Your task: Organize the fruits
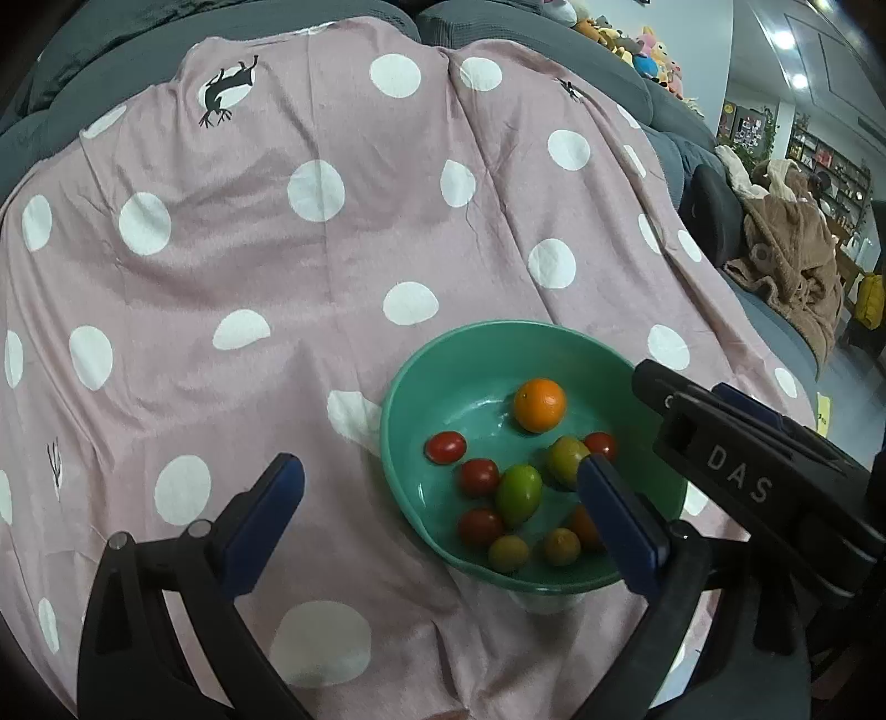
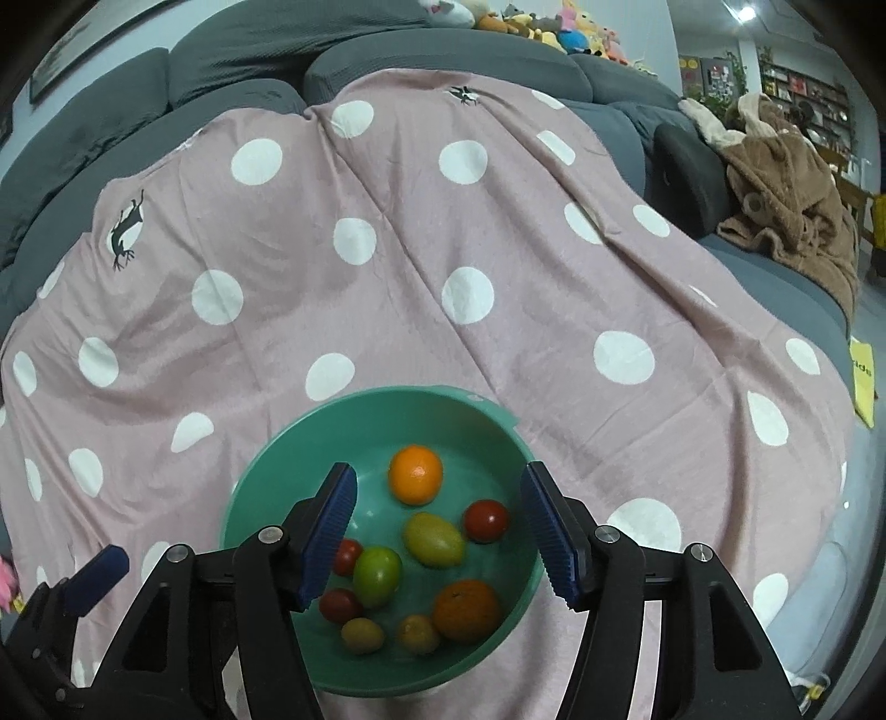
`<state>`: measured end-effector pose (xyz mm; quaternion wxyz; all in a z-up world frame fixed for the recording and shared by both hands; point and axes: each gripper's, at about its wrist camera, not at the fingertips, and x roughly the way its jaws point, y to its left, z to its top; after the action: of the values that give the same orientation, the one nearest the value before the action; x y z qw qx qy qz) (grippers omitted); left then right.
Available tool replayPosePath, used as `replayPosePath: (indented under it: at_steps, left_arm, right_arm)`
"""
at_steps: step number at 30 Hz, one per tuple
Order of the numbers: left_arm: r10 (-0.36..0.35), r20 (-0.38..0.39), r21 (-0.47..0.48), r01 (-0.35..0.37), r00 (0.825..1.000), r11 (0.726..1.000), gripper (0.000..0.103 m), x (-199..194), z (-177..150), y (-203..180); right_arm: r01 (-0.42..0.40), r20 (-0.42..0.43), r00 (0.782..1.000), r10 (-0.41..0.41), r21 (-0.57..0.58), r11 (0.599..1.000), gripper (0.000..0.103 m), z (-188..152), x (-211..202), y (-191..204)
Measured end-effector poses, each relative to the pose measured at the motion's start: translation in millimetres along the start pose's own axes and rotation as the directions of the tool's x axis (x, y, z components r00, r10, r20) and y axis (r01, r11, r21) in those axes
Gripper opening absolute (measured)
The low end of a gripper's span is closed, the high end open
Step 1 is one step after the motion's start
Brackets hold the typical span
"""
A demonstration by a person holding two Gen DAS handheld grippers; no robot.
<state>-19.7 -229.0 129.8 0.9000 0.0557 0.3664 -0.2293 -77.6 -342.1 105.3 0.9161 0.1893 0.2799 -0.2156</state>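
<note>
A green bowl (image 1: 437, 382) (image 2: 310, 432) sits on a pink polka-dot cloth (image 1: 277, 249) (image 2: 443, 249). It holds two oranges (image 1: 540, 404) (image 2: 415, 474), several red tomatoes (image 1: 445, 447) (image 2: 486, 520) and several green and yellow tomatoes (image 1: 518, 494) (image 2: 377, 576). My left gripper (image 1: 440, 484) is open and empty, just left of the bowl, with its right finger over the bowl. My right gripper (image 2: 440, 523) is open and empty, above the bowl's near half. The right gripper's body (image 1: 736, 476) shows in the left wrist view.
The cloth covers a grey sofa (image 2: 249, 61) (image 1: 554, 39). Plush toys (image 2: 542, 27) line the sofa's back. A brown plush robe (image 2: 786, 199) (image 1: 786, 266) lies to the right. A yellow card (image 2: 864, 382) sits at the right edge.
</note>
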Motion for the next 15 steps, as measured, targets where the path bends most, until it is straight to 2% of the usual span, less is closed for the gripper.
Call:
replayPosePath:
  at_steps: [9, 15]
  left_arm:
    - [-0.025, -0.027, -0.004, 0.025, 0.999, 1.0, 0.1, -0.8, -7.1, -5.2]
    - [-0.02, -0.018, 0.0, 0.02, 1.0, 1.0, 0.1, -3.3, -7.2, -6.6]
  right_arm:
    - [0.014, -0.008, 1.0, -0.014, -0.004, 1.0, 0.063, -0.1, 0.2, 0.0]
    - [0.017, -0.015, 1.0, -0.017, -0.001, 1.0, 0.063, -0.8, 1.1, -1.2]
